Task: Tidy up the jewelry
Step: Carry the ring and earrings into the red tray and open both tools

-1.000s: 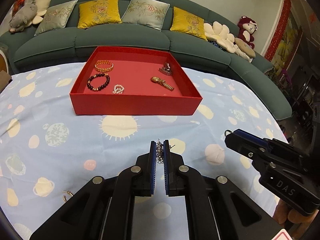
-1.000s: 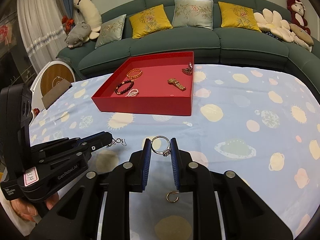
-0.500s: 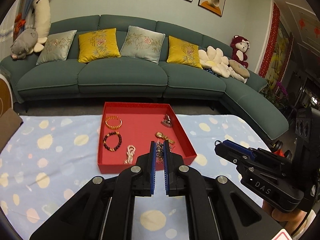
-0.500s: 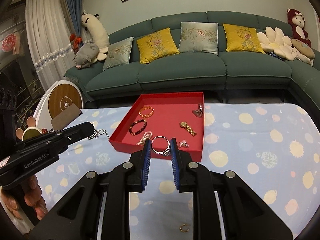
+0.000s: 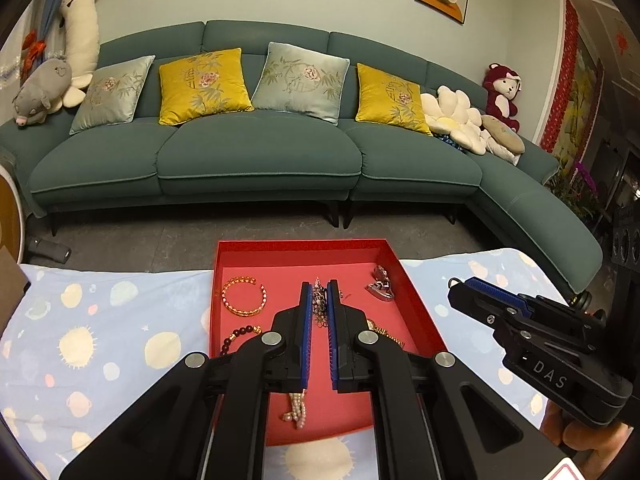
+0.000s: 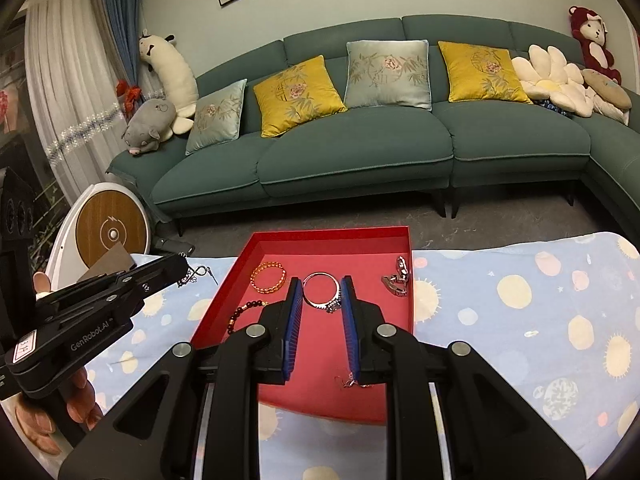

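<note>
Your left gripper [image 5: 319, 300] pinches a dangly earring [image 5: 319, 305], its lower part hidden between the pads, over the tray [image 5: 416, 300] at centre frame. Your right gripper [image 6: 321, 294] clamps a ring [image 6: 321, 290] there too; the bracelet [image 6: 244, 312] is half hidden.

Your left wrist camera looks forward along its own black fingers with blue pads [image 5: 306, 320], down at a slant and from close above the shallow red cardboard tray [image 5: 416, 300], facing the long teal sofa [image 5: 256, 152]; your right wrist camera sits likewise behind its blue-padded fingers [image 6: 294, 312], close over the same tray [image 6: 240, 268], aimed at the same sofa [image 6: 352, 156]; both share the pale blue spotted tablecloth [image 5: 100, 320], and each catches the other gripper at its edge.
</note>
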`<state>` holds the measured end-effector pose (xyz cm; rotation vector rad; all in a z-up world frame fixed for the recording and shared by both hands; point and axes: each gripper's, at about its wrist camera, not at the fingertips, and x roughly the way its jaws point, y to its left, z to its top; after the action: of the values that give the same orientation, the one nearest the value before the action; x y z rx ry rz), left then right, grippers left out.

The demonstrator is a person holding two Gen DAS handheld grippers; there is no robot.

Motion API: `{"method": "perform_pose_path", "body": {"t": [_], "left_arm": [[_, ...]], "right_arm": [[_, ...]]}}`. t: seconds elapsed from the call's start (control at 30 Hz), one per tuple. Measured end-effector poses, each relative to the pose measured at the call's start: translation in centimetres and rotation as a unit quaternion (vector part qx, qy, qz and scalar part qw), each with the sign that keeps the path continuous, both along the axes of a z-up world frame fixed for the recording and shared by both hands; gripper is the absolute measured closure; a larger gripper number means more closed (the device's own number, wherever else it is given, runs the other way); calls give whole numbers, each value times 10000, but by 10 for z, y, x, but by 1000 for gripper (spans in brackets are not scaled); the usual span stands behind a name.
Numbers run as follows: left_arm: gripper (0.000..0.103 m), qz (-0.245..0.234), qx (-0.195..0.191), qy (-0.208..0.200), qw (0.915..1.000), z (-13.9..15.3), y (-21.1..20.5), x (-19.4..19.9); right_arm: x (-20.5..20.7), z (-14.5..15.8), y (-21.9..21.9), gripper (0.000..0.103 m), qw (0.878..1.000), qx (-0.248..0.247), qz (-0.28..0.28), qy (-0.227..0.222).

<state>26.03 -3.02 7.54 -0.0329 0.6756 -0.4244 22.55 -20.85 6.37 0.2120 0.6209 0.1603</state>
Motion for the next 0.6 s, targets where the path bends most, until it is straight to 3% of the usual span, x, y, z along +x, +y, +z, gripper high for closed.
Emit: {"method": "perform_pose_path", "body": {"t": [0.3, 0.6], "left_arm": [[98, -55, 417, 229, 9989, -44, -17, 41], [97, -21, 405, 516, 9978, -67, -30, 68]], "right_arm": [[51, -40, -1, 84, 9994, 29, -10, 348], [75, -72, -3, 83, 9981, -25, 5, 621]]}}
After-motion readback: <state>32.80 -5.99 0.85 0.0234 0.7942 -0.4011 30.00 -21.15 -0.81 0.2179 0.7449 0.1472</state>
